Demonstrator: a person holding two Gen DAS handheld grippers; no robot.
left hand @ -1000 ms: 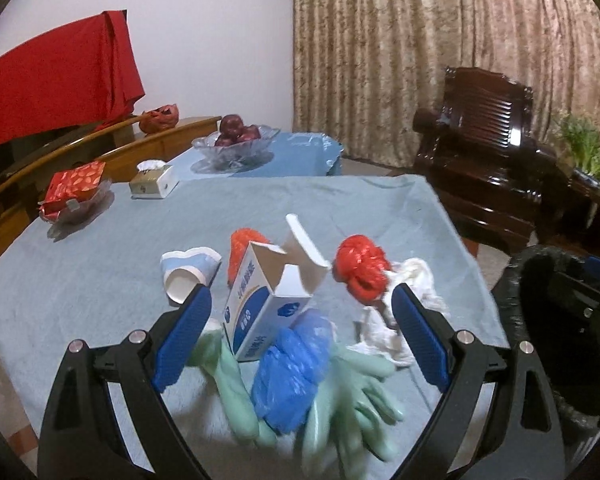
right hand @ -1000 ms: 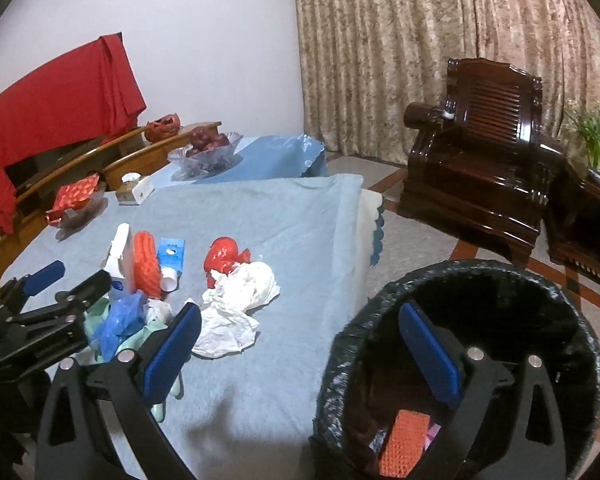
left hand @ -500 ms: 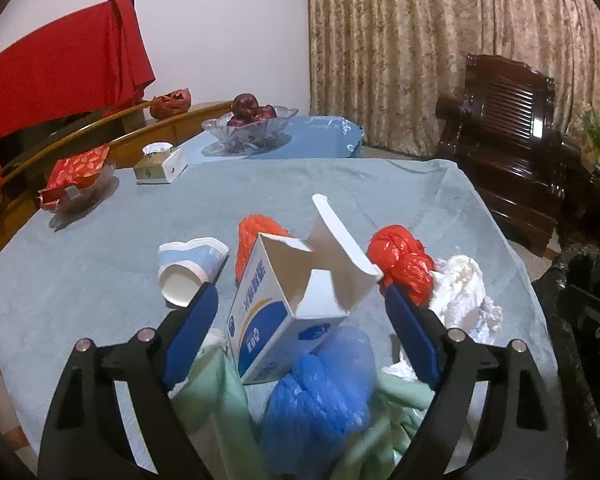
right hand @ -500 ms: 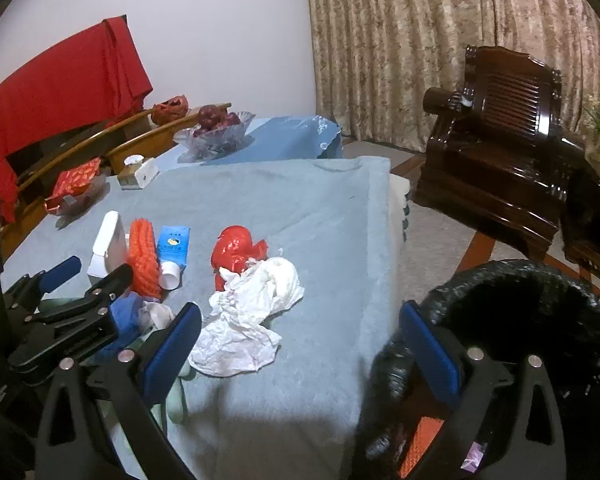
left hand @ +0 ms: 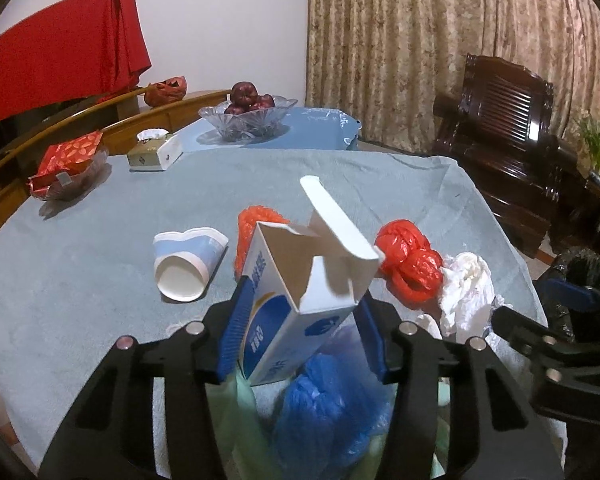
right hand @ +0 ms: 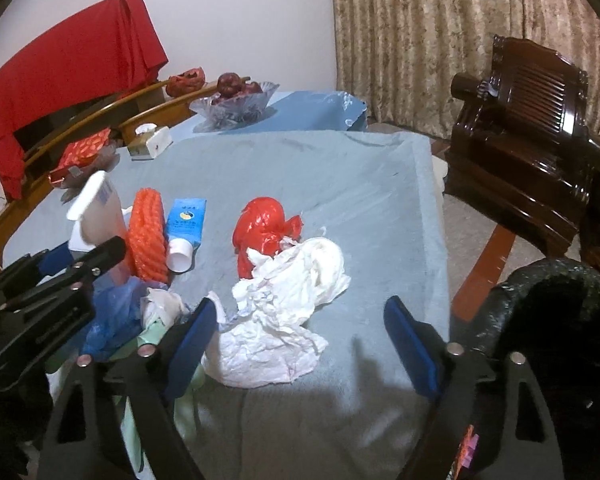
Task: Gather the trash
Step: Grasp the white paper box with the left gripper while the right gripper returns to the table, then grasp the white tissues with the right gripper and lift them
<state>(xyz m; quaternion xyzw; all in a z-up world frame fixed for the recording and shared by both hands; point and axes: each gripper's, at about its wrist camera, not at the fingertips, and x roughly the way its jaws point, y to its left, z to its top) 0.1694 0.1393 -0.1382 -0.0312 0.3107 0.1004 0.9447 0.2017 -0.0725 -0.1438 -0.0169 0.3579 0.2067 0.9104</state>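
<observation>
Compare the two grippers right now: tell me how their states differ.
The left gripper is shut on the box; the right gripper is open and empty. The left holds its load above the blue bag; the right hangs over the tissue. Both have blue pads.

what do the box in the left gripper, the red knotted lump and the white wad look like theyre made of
Box: thin matte paperboard, printed blue outside, plain white inside, with creased flaps.
Red knotted lump: likely thin plastic film, glossy with bright highlights on its folds.
White wad: probably tissue or soft paper, matte, finely crumpled; cloth cannot be ruled out.
</observation>
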